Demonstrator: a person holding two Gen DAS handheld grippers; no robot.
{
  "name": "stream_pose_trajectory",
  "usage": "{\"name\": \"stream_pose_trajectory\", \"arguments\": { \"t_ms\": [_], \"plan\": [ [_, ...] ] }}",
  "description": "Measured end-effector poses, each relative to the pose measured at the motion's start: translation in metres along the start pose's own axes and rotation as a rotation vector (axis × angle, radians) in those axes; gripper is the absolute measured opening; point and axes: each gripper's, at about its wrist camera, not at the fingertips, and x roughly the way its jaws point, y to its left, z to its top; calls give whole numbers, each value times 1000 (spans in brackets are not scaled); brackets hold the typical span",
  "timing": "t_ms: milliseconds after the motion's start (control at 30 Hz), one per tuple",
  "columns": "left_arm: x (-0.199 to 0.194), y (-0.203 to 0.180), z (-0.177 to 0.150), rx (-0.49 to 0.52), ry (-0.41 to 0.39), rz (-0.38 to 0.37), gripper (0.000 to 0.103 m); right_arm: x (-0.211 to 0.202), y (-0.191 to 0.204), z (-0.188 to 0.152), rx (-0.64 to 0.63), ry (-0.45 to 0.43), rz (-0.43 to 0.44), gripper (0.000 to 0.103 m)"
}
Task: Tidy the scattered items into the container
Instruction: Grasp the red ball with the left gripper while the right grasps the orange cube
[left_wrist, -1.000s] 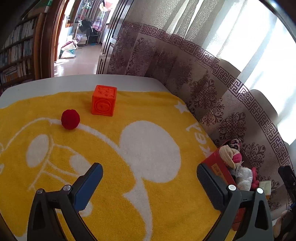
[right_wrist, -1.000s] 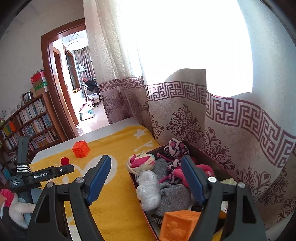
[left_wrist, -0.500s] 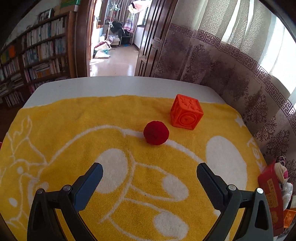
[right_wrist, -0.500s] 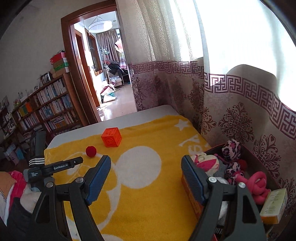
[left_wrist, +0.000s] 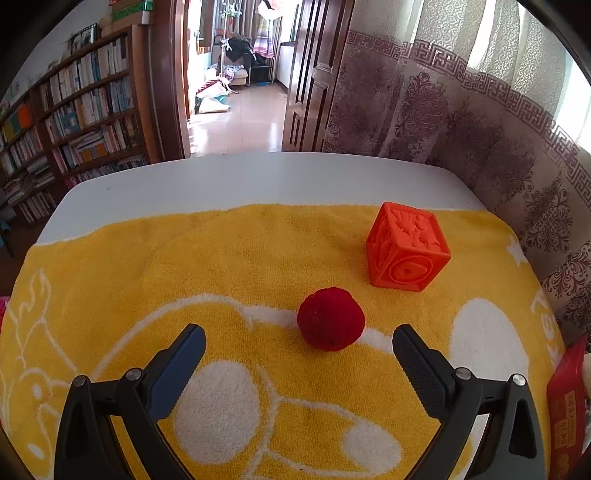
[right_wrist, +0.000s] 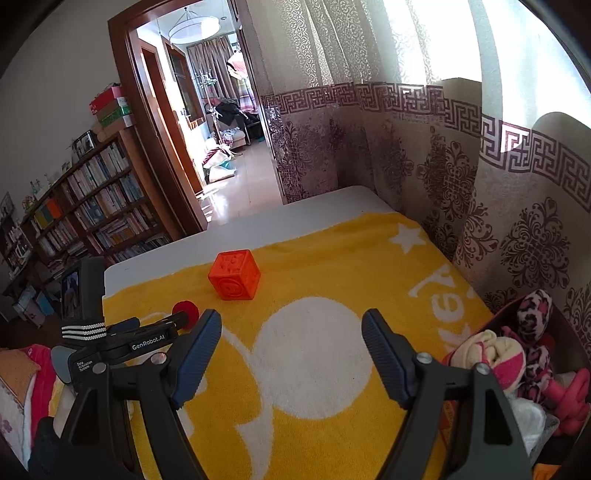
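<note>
- Left gripper was spread wide and empty, low over the yellow towel. The red pompom ball lay just ahead of the fingertips, nearer the right finger than the left.
- Right gripper was also spread wide, holding nothing, above the white patch of the towel.
- Orange cube sat just beyond and to the right of the ball, apart from it. Container stood at the towel's right edge against the curtain, already crowded with soft toys; well apart from both loose items.
- Risk: the ball sat off-centre in the left gripper's opening. A close from here could let the right finger meet it first and roll it away toward the left.
- Risk: the ball looked soft and fuzzy, so a shallow pinch on the fibres alone could slip in the carry.
- Risk: pushing forward too far could nudge the ball into the cube.
- Risk: fingers dropped too low could snag the terry pile and drag the towel, shifting both items.
- Risk: the container looked heaped; a round ball dropped on top might roll back out.
</note>
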Motion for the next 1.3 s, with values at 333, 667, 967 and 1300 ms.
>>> {"name": "stream_pose_trajectory", "arguments": {
  "t_ms": [333,667,967,1300],
  "plan": [
    [28,6,0,-30,31,-139,40,66,15,28,32,71,19,81],
    [12,46,-5,-117,-41,-182,40,152,58,52,31,188,52,81],
    [17,52,-3,-141,-37,-176,40,194,86,49,-46,241,-10,81],
    [18,48,-4,-127,-31,-179,40,191,75,36,-33,302,-48,55]
  ]
}}
